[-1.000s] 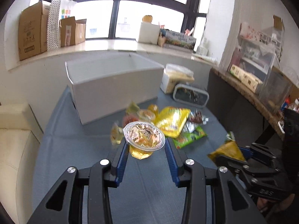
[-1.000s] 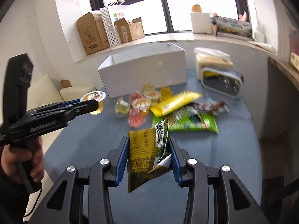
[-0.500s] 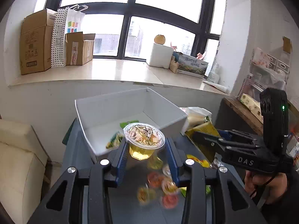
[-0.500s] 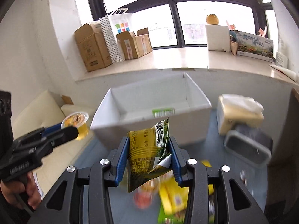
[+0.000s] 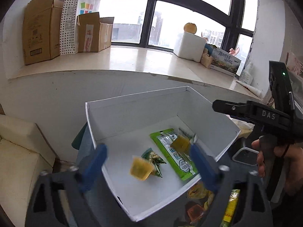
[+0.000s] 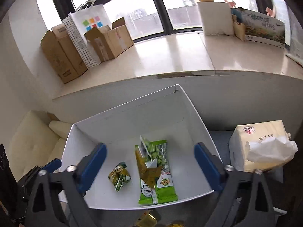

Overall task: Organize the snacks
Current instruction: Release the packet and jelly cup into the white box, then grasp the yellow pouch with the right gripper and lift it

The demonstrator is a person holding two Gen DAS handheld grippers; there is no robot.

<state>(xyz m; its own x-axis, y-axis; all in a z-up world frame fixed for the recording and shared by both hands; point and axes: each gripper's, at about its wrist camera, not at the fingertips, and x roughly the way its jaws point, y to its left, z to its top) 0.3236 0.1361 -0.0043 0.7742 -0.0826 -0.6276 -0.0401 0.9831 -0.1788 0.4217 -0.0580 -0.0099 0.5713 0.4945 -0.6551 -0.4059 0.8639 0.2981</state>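
My left gripper [image 5: 149, 162] hangs over the white box [image 5: 217, 113] with its jaws opening, wide apart and blurred, gripping nothing; the yellow jelly cup [image 5: 141, 170] sits between and below my left fingers, clear of both pads, over the box floor and against a small green packet [image 5: 154, 159]; past my right-hand pad on that side lies a long green pack [image 5: 170, 157] with an olive pouch [image 5: 180, 144] on top of it; below that pad, outside the box's near wall, more snacks [image 5: 208, 202] lie on the table. My right gripper [image 6: 149, 166] is likewise over the box [image 6: 198, 117], jaws opening and wide, holding nothing; the olive pouch [image 6: 149, 172] lies between and beyond my right fingers, free of the pads, resting across the long green pack [image 6: 162, 181]; the small green packet [image 6: 119, 176] sits nearer my left-hand pad there; a tissue pack [image 6: 261, 147] stands beyond the right-hand pad, outside the box. From the left view, the right gripper [image 5: 215, 106] shows side-on, to the right of my left jaws, a hand [image 5: 269, 158] on its grip.
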